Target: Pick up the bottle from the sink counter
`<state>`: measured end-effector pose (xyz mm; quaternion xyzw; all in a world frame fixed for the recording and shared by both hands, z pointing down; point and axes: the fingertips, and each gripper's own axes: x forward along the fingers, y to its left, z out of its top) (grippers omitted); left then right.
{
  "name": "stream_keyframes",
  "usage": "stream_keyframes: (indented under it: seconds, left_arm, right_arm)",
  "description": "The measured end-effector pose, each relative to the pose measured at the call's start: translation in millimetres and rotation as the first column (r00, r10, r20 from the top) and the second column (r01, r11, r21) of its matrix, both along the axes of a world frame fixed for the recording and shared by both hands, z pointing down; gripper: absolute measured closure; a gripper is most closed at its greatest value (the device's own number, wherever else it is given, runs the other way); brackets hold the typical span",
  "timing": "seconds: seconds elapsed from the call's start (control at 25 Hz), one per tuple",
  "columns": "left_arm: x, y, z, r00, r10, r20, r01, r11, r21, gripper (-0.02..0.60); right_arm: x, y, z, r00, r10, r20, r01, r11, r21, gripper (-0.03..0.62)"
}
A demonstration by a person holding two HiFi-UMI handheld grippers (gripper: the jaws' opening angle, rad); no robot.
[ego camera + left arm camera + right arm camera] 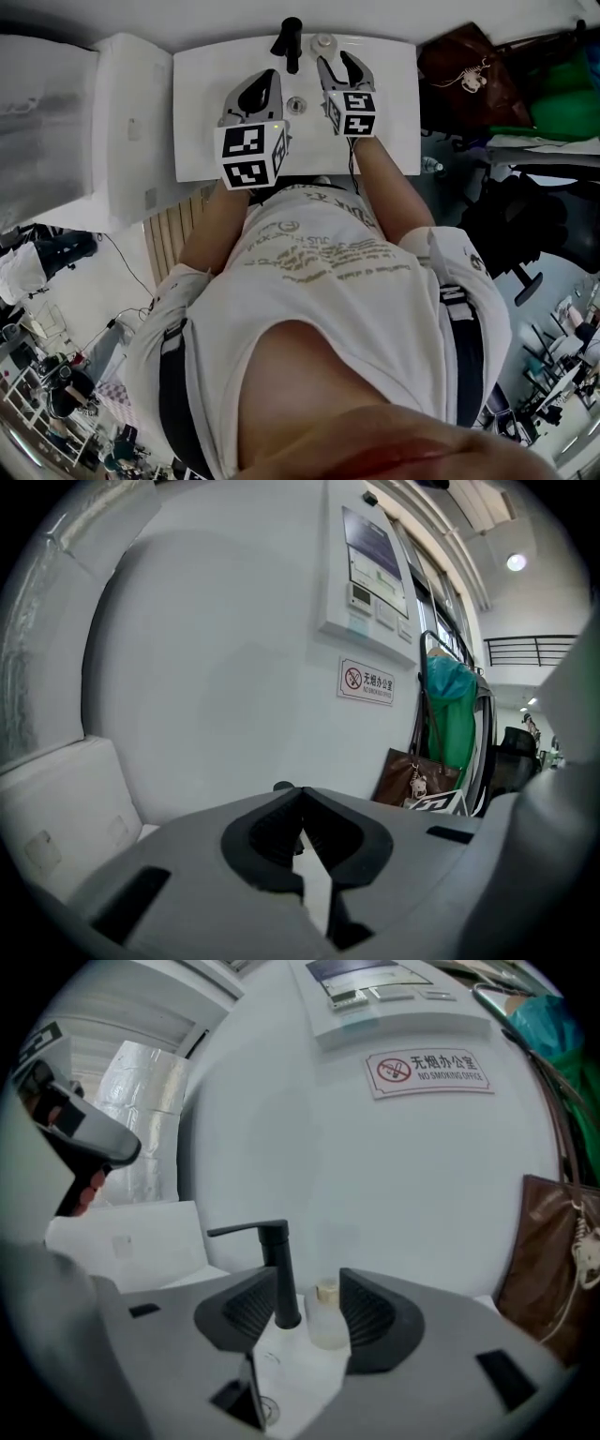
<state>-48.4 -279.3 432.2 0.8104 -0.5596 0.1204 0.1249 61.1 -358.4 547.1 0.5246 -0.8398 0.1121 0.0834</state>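
Head view looks steeply down on the sink [202, 112]. Right gripper view, low and close, shares the faucet [281, 1279] just beyond its jaws. Left gripper view faces the wall [216, 667].

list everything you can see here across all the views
bottle: one, translucent with a pale cap, on the sink counter beside the faucet
faucet: one, black, at the back of the sink
sink: one, white, in front of the person
drain: one, metallic, middle of the basin
no-smoking sign: one, white and red, on the wall
bag: one, brown, right of the sink
garment: one, green, hanging by the bag
shirt: one, white, on the person
left gripper: one, grey, jaws together, empty
right gripper: one, grey, jaws apart, bottle ahead between them, not gripped
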Motion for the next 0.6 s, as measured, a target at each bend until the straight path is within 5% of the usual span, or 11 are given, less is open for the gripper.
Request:
stream_keyframes:
  seconds: [0.2,0.6]
  left_arm:
    - [-12,2,1,1.000,-0.024,0.013,0.024,1.000,-0.006,0.561]
    - [-32,6,2,0.997,-0.061,0.038,0.061,0.998,-0.005,0.561]
  right_arm:
    - [-7,-14,23,0.999,-0.013,-0.035,0.012,0.999,-0.041,0.324]
    - [-4,-40,68,0.991,0.027,-0.132,-0.042,0.993,-0.113,0.291]
